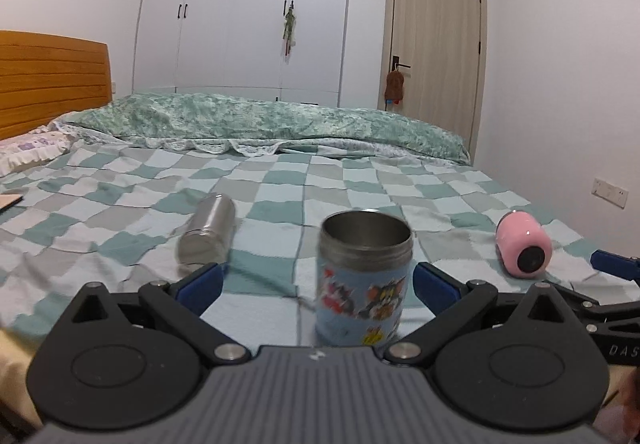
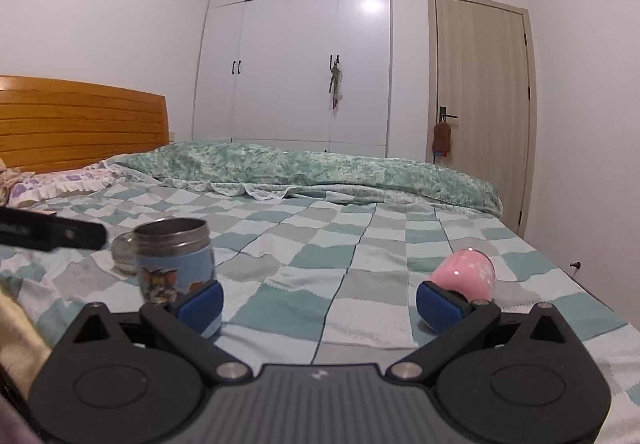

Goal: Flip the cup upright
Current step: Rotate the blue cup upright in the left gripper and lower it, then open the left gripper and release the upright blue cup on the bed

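A blue cartoon-print steel cup (image 1: 364, 276) stands upright on the checkered bedspread, mouth up, between the open fingers of my left gripper (image 1: 316, 286), with gaps on both sides. It also shows in the right wrist view (image 2: 174, 262) at the left. A plain steel cup (image 1: 207, 230) lies on its side to the left. A pink cup (image 1: 523, 250) lies on its side to the right. In the right wrist view the pink cup (image 2: 466, 274) lies just beyond the right finger of my open, empty right gripper (image 2: 320, 304).
The bed (image 1: 280, 184) carries a rolled green quilt (image 1: 260, 120) along the far side and a pillow (image 1: 28, 148) by the wooden headboard (image 1: 52, 80). A white wardrobe (image 1: 244, 12) and a door (image 1: 436, 32) stand behind. My right gripper's blue fingertip (image 1: 612, 262) shows at the right edge.
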`<action>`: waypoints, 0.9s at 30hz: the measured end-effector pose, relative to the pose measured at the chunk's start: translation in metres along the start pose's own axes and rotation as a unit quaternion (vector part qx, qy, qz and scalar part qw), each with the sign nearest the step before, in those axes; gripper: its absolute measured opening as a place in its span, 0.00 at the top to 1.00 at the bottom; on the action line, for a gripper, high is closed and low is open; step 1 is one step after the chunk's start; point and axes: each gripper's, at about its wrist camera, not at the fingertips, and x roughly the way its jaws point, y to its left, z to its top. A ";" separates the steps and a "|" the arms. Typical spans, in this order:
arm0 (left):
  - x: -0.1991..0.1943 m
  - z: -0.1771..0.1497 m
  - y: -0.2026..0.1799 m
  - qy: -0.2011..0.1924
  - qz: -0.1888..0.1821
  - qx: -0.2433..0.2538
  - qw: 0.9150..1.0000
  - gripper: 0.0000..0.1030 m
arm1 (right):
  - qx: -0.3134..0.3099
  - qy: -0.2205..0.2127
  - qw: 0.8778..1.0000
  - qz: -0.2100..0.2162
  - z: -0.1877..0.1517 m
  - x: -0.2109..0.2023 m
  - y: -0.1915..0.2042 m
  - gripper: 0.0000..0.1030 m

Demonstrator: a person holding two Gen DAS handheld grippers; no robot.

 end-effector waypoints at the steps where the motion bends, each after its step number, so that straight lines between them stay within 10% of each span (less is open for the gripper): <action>1: -0.008 -0.002 0.002 -0.004 0.005 0.003 1.000 0.00 | 0.000 0.002 1.000 0.000 -0.001 -0.004 0.001 0.00; 27: -0.057 -0.069 0.013 -0.093 0.047 0.027 0.994 0.00 | 0.023 -0.041 0.998 -0.050 -0.042 -0.059 -0.005 0.00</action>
